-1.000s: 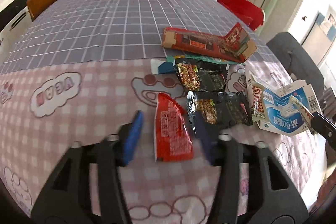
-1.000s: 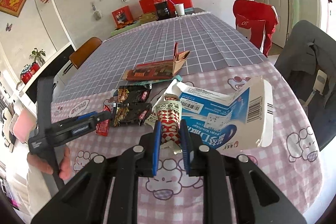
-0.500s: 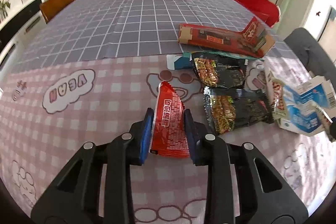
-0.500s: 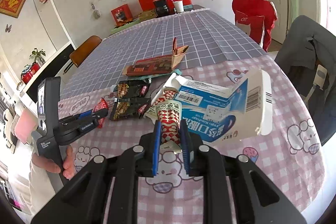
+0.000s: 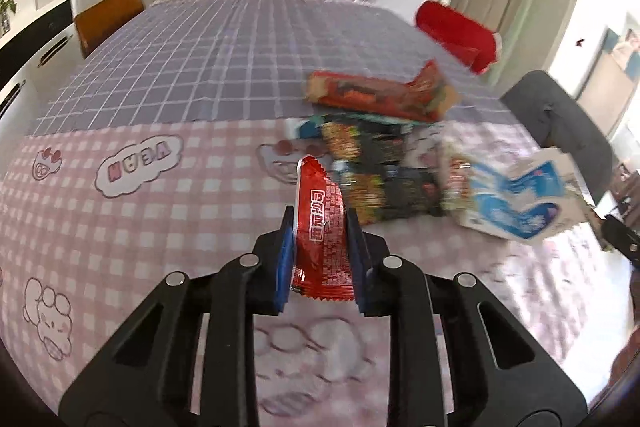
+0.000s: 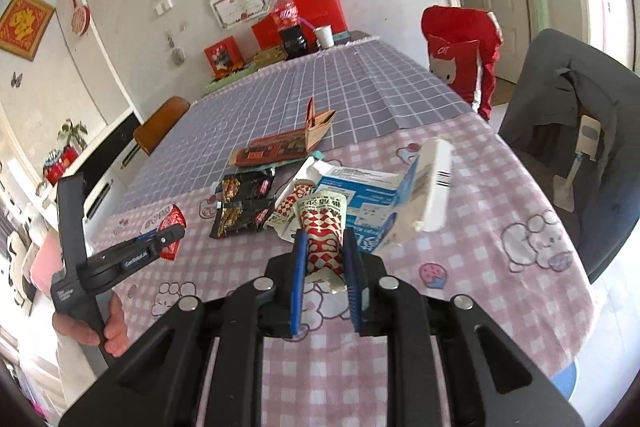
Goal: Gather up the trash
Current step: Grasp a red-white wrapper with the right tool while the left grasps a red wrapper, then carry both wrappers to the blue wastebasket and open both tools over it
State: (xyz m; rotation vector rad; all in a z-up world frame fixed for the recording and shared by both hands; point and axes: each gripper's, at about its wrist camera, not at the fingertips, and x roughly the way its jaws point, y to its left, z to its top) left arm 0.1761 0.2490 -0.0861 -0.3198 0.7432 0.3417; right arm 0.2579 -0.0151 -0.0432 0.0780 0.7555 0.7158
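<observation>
My left gripper [image 5: 319, 227] has its jaws closing on a red snack wrapper [image 5: 318, 195], the blue pads pressing its sides. The wrapper stands upright, lifted off the pink checked tablecloth [image 5: 140, 227]. My right gripper [image 6: 323, 247] is shut on a red-and-white chequered wrapper [image 6: 322, 231]; a torn blue-and-white carton [image 6: 372, 195] hangs with it just above the table. In the right wrist view the left gripper [image 6: 168, 235] shows at the left with the red wrapper [image 6: 171, 221], held by a person's hand [image 6: 112, 327].
Two black snack packets [image 6: 244, 203] and a flat red box [image 6: 276, 149] lie mid-table. A bottle and cup [image 6: 304, 31] stand at the far end. A red chair [image 6: 460, 55] and a grey chair [image 6: 572, 131] flank the right edge, a brown chair [image 6: 160, 123] the left.
The left jaws came together on the red wrapper and lifted it off the cloth. The right gripper pulled back with its wrapper, and the carton swung with it.
</observation>
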